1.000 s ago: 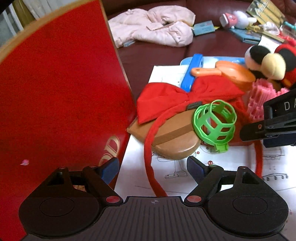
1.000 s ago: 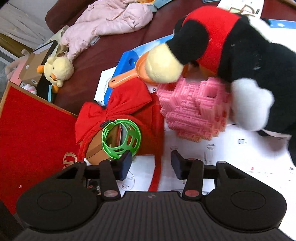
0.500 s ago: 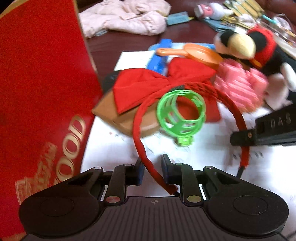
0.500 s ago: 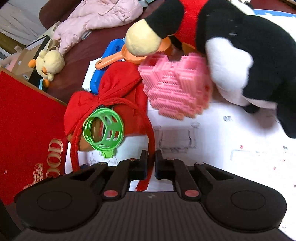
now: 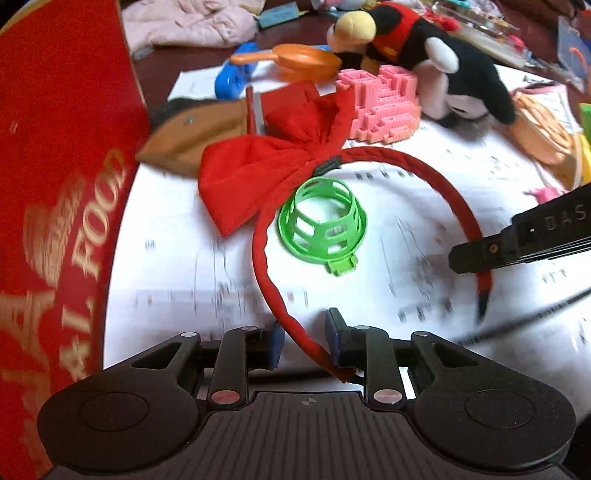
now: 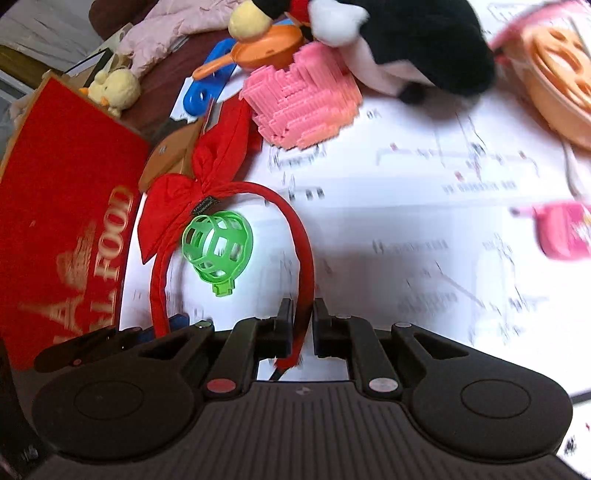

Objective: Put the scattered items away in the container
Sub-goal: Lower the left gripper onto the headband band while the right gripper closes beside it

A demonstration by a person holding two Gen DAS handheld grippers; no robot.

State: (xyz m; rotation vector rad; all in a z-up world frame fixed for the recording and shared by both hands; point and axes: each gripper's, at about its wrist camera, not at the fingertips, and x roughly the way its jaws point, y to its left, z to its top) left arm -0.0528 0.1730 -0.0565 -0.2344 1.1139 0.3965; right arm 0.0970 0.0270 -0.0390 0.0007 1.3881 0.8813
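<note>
Headband (image 5: pixel 413 166) now off the brown pouch (image 5: pixel 195 136), right gripper (image 6: pixel 303 317) clamped on, left gripper (image 5: pixel 304 338) loosening, contact unclear.

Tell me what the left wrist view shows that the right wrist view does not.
Only the left wrist view shows the left gripper around one end of the red bow headband, and the penguin plush's red scarf. Only the right wrist view shows the yellow duck plush and the right gripper shut on the headband's other end. Both show the green lattice cup, pink block model and red box.
</note>
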